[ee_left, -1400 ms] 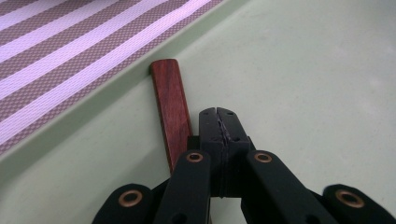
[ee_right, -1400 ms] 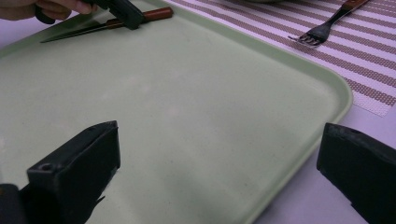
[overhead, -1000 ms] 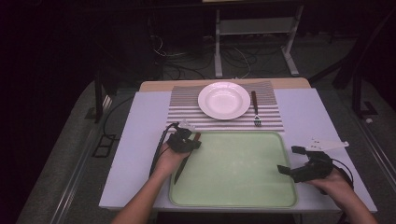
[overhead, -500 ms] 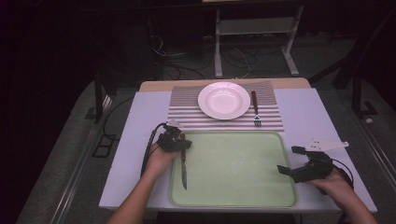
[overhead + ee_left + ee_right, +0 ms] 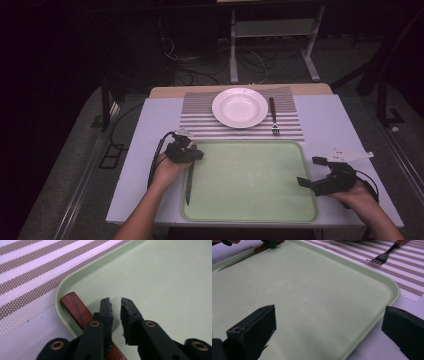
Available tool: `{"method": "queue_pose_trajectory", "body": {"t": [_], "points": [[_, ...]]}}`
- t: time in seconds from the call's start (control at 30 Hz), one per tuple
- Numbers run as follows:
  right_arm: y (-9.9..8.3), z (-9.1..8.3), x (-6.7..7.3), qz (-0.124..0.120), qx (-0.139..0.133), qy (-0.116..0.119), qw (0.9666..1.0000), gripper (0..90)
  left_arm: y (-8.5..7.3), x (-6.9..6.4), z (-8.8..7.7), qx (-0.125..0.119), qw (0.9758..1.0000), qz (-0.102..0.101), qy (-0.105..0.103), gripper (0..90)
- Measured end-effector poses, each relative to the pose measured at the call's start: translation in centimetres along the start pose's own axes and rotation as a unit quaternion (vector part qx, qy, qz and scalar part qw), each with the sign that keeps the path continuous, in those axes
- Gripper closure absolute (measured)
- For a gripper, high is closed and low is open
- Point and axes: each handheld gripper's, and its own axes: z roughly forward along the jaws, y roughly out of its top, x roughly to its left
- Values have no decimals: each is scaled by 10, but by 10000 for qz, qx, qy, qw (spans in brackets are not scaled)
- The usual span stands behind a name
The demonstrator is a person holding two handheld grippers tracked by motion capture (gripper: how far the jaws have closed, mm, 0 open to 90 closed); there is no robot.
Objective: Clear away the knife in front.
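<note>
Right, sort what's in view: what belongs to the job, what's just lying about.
Likely in the job (apparently table setting): knife, green tray, plate, fork, striped placemat, left gripper over the knife's handle, right gripper.
Just lying about: floor cables, metal stand behind the table.

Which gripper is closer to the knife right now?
Left. The left gripper sits right over the knife handle at the tray's left edge; the right gripper is across the tray.
</note>
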Motion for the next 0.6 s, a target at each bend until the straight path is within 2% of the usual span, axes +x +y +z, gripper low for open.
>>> {"method": "queue_pose_trajectory", "body": {"t": [0.1, 0.27, 0.37, 0.5, 0.6], "points": [[0, 0, 0, -1, 3, 5, 10000, 0, 1, -2, -5, -173, 9998, 45, -83, 690], [0, 0, 0, -9, 10, 24, 10000, 0, 1, -6, -15, -508, 9984, 129, -195, 496], [0, 0, 0, -7, -2, 31, 10000, 0, -1, -8, -24, -835, 9960, 203, -259, 394], [0, 0, 0, -15, -10, 34, 10000, 0, -4, -9, -33, -1018, 9941, 211, -323, 280], [0, 0, 0, -21, -16, 41, 10000, 0, -9, -10, -38, -1069, 9935, 254, -284, 214]]}}
